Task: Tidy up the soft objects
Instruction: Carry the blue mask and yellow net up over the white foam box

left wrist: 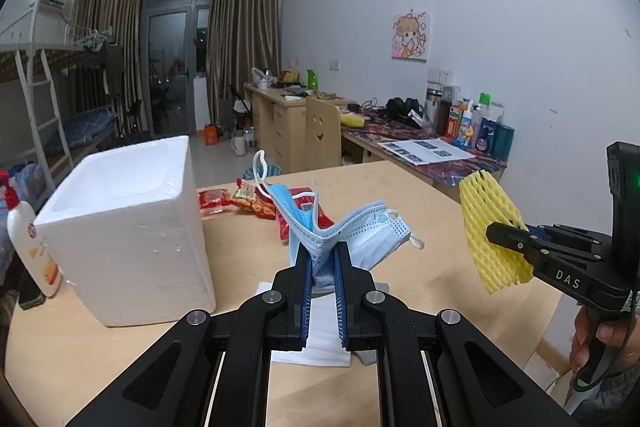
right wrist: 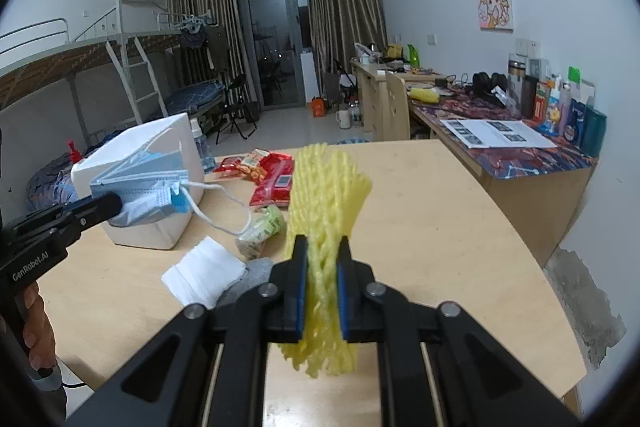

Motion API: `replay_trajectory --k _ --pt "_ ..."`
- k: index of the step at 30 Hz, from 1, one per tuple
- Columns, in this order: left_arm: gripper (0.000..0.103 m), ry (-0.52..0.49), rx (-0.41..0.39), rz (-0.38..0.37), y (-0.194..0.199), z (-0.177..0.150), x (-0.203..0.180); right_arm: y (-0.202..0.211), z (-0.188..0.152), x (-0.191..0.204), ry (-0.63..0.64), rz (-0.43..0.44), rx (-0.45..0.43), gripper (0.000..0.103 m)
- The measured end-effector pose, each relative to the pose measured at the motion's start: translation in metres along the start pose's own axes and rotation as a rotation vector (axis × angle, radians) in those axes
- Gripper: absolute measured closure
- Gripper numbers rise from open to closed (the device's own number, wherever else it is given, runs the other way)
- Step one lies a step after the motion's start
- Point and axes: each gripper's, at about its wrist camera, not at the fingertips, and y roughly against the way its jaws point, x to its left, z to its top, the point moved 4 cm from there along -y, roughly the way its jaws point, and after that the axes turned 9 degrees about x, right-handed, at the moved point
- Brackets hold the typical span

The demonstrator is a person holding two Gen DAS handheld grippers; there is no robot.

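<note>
Left gripper [left wrist: 323, 263] clamps bunch of blue face masks [left wrist: 340, 227], held clear above wooden table [left wrist: 420, 211]. Right gripper [right wrist: 323, 259] pinches yellow foam fruit net [right wrist: 326, 187] mid-length, also aloft. Both loads light, limp, crushable; ear loops dangle, may snag. Likely destination: white foam box [left wrist: 124, 227], near left.

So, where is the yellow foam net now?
The yellow foam net is clamped in the right gripper, lifted above the table; in the left wrist view it hangs at the right, beside the face masks.
</note>
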Motion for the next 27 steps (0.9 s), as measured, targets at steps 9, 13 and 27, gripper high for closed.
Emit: replay_trajectory --k 9,13,27 --pt "0.092 0.013 -0.039 0.055 0.029 -0.007 0.009 0.008 0.003 0.016 0.023 0.034 -0.035 0.087" --pt "0.092 0.033 -0.054 0.107 0.044 -0.012 0.026 0.007 0.007 0.034 0.054 0.069 -0.046 0.087" --pt "0.092 0.157 -0.083 0.322 0.1 -0.037 0.098 -0.01 0.02 0.121 0.192 0.254 -0.063 0.087"
